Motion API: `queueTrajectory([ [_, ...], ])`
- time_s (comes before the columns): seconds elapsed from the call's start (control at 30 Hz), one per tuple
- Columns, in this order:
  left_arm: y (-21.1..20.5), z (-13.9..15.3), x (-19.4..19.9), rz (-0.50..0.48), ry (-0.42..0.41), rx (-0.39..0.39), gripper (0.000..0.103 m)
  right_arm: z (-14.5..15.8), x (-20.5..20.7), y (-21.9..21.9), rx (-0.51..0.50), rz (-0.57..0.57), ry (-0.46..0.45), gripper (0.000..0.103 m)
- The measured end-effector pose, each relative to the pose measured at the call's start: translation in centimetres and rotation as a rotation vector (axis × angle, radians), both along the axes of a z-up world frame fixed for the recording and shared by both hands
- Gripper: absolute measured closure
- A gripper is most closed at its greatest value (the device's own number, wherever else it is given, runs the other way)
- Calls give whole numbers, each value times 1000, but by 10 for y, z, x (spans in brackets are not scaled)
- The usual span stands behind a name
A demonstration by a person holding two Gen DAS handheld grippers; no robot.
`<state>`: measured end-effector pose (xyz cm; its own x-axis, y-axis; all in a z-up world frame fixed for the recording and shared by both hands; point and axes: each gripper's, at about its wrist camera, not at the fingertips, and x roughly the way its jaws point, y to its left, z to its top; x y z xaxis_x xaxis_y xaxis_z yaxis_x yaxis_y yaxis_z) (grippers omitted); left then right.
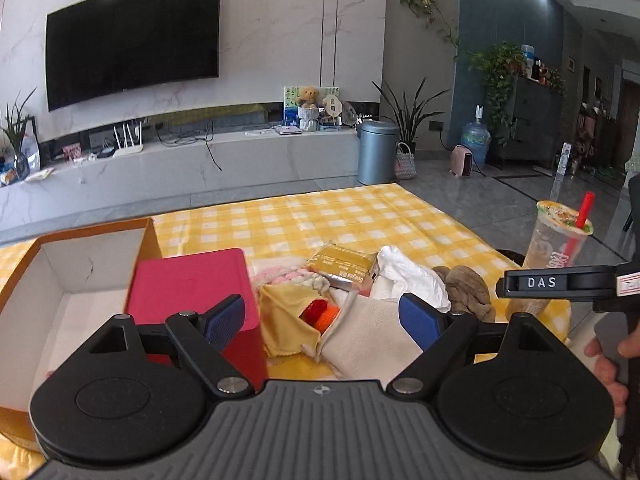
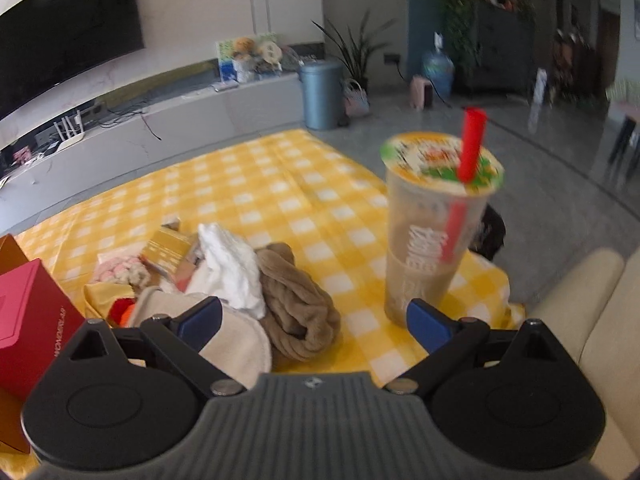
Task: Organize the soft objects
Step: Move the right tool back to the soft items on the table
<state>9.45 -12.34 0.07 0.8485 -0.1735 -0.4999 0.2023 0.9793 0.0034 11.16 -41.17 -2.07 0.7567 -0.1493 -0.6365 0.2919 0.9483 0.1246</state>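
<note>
A heap of soft things lies on the yellow checked cloth [image 1: 320, 216]: a cream cloth pouch [image 1: 368, 336], a yellow cloth [image 1: 286, 320] with a red-orange knit piece [image 1: 320, 314], a white crumpled cloth [image 1: 408, 276], a brown plush cloth [image 1: 468, 286] and a pink-white braided piece [image 1: 280, 274]. My left gripper [image 1: 322, 320] hangs open just above the pouch and yellow cloth, holding nothing. My right gripper [image 2: 314, 322] is open too, over the brown plush cloth [image 2: 300, 312] beside the white cloth [image 2: 232, 268] and the cream pouch [image 2: 236, 344].
An open orange box [image 1: 72, 272] with a white inside stands at the left, a red box [image 1: 192, 288] against it. A gold packet [image 1: 340, 266] rests on the heap. A tall drink cup [image 2: 432, 232] with a red straw stands right. A cream sofa [image 2: 592, 320] borders the table.
</note>
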Motion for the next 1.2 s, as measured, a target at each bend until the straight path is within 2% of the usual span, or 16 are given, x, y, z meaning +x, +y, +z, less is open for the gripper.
queueTrajectory([
  [0.1,-19,-13,12,-37,47,12,1,-13,4,-5,29,23,24,5],
  [0.2,-34,-31,22,-78,100,10,1,-25,12,-15,102,5,71,5],
  [0.33,-53,-53,32,-128,141,45,1,-35,17,-25,174,-28,99,5],
  [0.43,-61,-68,40,-127,178,56,1,-41,20,-27,203,-11,113,5],
  [0.57,-62,-80,46,-118,213,26,1,-54,35,-28,270,27,141,5],
  [0.7,-66,-87,53,-144,244,32,1,-61,55,-25,270,38,166,5],
  [0.8,-65,-88,53,-132,248,42,1,-60,57,-26,240,1,151,5],
  [0.93,-57,-89,52,-132,253,12,1,-56,55,-28,248,-3,112,5],
  [1.0,-55,-91,51,-149,248,9,1,-52,58,-23,196,-7,94,5],
  [1.07,-54,-95,48,-156,232,16,1,-42,54,-16,122,-9,48,5],
  [1.2,-52,-99,50,-146,253,13,1,-28,49,-8,143,69,-63,5],
])
